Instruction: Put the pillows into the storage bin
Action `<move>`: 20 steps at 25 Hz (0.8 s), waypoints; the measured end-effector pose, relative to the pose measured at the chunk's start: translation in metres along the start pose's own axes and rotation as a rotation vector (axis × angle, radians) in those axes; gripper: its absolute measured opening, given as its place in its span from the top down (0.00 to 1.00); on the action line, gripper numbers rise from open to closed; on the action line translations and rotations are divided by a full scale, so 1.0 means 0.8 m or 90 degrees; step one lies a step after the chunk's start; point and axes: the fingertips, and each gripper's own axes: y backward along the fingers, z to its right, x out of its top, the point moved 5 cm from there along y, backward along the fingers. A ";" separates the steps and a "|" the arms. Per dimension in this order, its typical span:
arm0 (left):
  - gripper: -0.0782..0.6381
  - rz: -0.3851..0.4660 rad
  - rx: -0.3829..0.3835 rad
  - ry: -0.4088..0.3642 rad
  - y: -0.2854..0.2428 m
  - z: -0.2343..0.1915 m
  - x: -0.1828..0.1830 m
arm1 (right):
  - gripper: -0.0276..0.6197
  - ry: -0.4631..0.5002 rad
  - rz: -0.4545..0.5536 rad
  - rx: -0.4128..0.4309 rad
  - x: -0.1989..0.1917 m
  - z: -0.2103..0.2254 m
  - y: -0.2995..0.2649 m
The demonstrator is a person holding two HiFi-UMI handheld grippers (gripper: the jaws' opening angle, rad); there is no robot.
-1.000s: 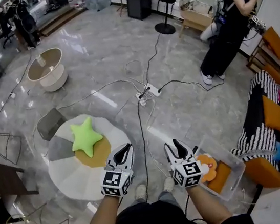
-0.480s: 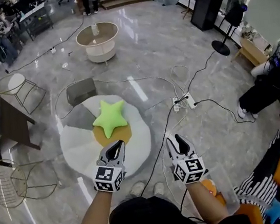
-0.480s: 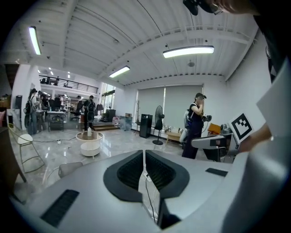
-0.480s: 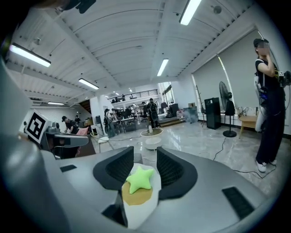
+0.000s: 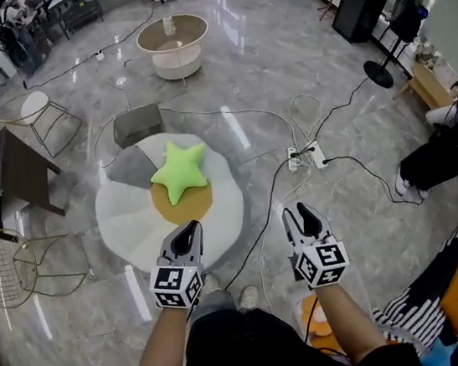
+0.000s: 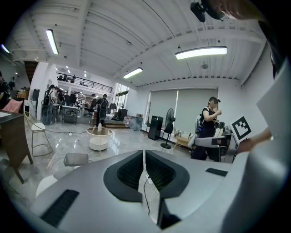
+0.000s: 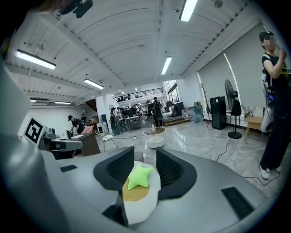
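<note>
— Counted how many pillows out on the floor?
— Counted one: a green star pillow [image 5: 179,170]. Found it lying flat on a round rug [image 5: 216,213], ahead of both claws and well apart from each.
— And bins?
— Saw one clear bin [image 5: 301,307], low beside the right forearm and mostly hidden behind it. Made out one orange thing [image 5: 319,323] inside; could not tell what kind.
— Claws?
— Counted two, held side by side above the floor. Found the left claw [image 5: 189,226] shut tight, pads pressed together with nothing between them. Found the right claw [image 5: 295,209] partly open and gripping nothing; saw only the far pillow [image 7: 138,176] and rug through its gap.
— Anything else around?
— Noted one round surface [image 5: 191,33] beyond the rug, one standing fan [image 5: 409,17] at the upper right, and one striped sofa [image 5: 430,293] at the lower right with at least three coloured cushions.
</note>
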 end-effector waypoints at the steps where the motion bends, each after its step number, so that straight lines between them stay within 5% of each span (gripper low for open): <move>1: 0.85 0.001 0.005 0.003 0.000 -0.003 -0.001 | 0.70 0.003 -0.003 0.006 0.000 -0.002 -0.005; 7: 0.85 0.011 0.051 0.017 0.009 -0.046 -0.002 | 0.70 0.017 -0.018 0.049 0.005 -0.026 -0.062; 14: 0.85 0.012 0.114 0.045 -0.003 -0.166 -0.004 | 0.70 0.041 -0.030 0.119 0.017 -0.100 -0.191; 20: 0.85 0.017 0.120 0.047 -0.029 -0.241 0.014 | 0.70 0.046 -0.028 0.154 0.036 -0.150 -0.273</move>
